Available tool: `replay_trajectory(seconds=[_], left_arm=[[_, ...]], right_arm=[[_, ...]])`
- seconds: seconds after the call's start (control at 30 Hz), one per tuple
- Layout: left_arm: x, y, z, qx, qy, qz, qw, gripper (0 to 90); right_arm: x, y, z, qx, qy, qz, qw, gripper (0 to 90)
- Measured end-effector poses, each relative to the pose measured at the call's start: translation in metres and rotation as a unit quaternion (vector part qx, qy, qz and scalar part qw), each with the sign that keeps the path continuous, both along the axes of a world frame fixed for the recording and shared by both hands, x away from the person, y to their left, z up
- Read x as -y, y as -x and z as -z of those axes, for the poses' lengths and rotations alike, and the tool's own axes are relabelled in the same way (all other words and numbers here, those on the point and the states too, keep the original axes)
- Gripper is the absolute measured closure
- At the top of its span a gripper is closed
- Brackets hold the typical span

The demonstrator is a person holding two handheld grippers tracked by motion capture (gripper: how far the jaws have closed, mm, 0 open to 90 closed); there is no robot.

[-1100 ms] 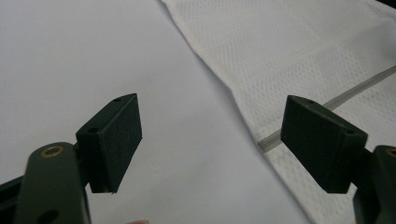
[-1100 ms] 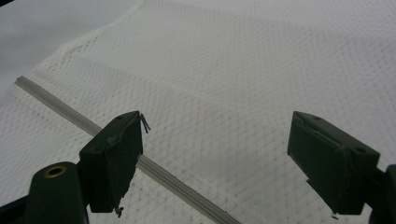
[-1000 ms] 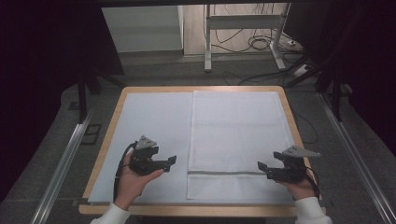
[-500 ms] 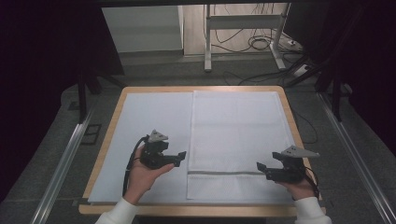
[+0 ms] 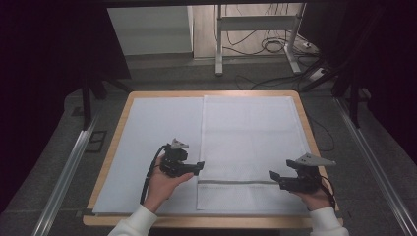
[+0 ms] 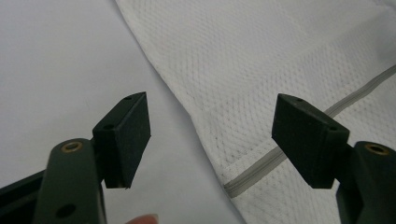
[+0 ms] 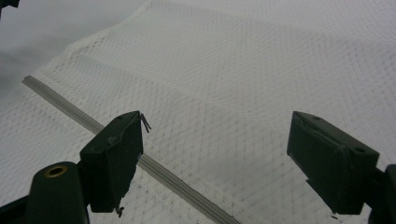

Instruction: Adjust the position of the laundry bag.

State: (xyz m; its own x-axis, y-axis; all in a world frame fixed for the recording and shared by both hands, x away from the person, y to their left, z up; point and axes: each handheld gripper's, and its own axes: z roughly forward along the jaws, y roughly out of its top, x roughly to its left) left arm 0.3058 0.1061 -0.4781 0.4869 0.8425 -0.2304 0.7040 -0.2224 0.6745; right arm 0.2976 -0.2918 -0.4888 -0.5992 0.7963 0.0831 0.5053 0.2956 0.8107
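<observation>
- White mesh cloth (image 5: 251,147), flat on the right half of the bench (image 5: 115,147), grey stripe (image 5: 236,182) near the front.
- Soft, light, limp; best pinched at an edge or corner.
- Left gripper (image 5: 200,165) at its left edge, fingers (image 6: 126,135) just narrowing, nothing gripped.
- Right gripper (image 5: 272,175) over the front right, fingers (image 7: 114,158) wide, empty.

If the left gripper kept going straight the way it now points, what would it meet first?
Most likely the left edge of the white cloth, just above its grey stripe; the left gripper is open with nothing between its jaws.
</observation>
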Motion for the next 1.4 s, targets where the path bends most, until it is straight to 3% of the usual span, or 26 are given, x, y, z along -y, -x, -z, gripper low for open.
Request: replay_trajectory(seconds=[0.13,0.47,0.63,0.87,1.4], left_arm=[[0.001,-0.003,0.006,-0.01,0.004,-0.002,0.9999,29.5],[0.005,-0.017,0.028,-0.06,0.026,0.005,0.9979,29.9],[0.009,-0.021,0.035,-0.073,0.023,0.01,0.997,30.2],[0.014,-0.028,0.044,-0.099,0.042,0.015,0.994,32.4],[0.019,-0.027,0.045,-0.103,0.046,0.023,0.9933,39.8]], right_arm=[[-0.001,-0.001,0.001,0.001,0.004,-0.001,1.0,17.7],[-0.004,-0.003,0.002,0.003,0.01,-0.003,0.9999,17.7],[-0.003,-0.004,0.001,0.003,0.005,0.002,1.0,18.1],[-0.003,-0.004,0.0,0.004,0.007,0.004,1.0,18.2],[-0.002,-0.004,-0.003,0.007,0.008,0.005,0.9999,19.2]])
